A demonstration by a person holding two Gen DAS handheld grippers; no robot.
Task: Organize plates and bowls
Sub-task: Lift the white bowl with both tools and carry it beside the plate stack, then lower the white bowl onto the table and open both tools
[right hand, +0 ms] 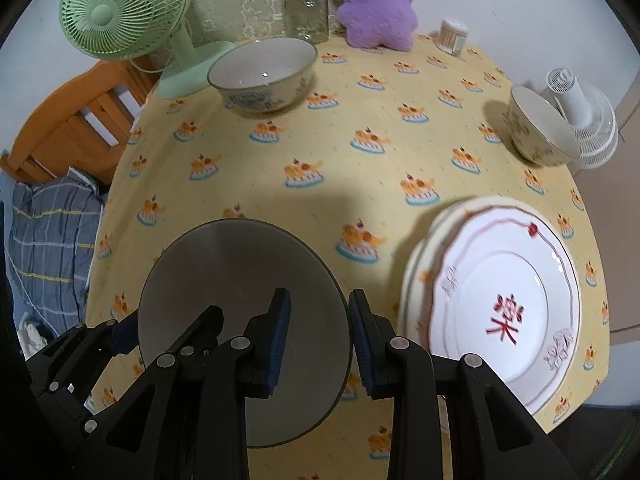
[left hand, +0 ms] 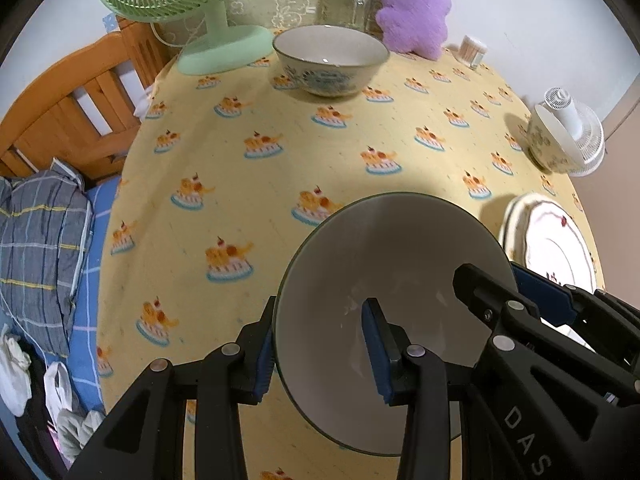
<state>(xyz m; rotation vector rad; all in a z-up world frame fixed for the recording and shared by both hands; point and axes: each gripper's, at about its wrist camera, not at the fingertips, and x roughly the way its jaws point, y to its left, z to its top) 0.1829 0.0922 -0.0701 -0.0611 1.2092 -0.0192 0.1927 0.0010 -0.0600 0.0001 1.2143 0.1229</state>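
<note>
Both grippers hold one plain grey-white bowl (left hand: 400, 264) above the near part of the yellow table; it also shows in the right wrist view (right hand: 224, 268). My left gripper (left hand: 320, 344) is shut on its left rim, one finger outside, one inside. My right gripper (right hand: 318, 340) is shut on its right rim. A large patterned bowl (right hand: 262, 74) stands at the far left. A small patterned bowl (right hand: 536, 128) stands at the right. A stack of plates (right hand: 504, 292), the top one with a red motif, lies near right.
A green fan (right hand: 128, 12), a glass jar (right hand: 306, 8), a purple plush (right hand: 376, 4) and a toothpick holder (right hand: 452, 36) line the table's far edge. A small white fan (right hand: 580, 120) stands behind the small bowl. A bed with a wooden frame (left hand: 60, 112) lies left.
</note>
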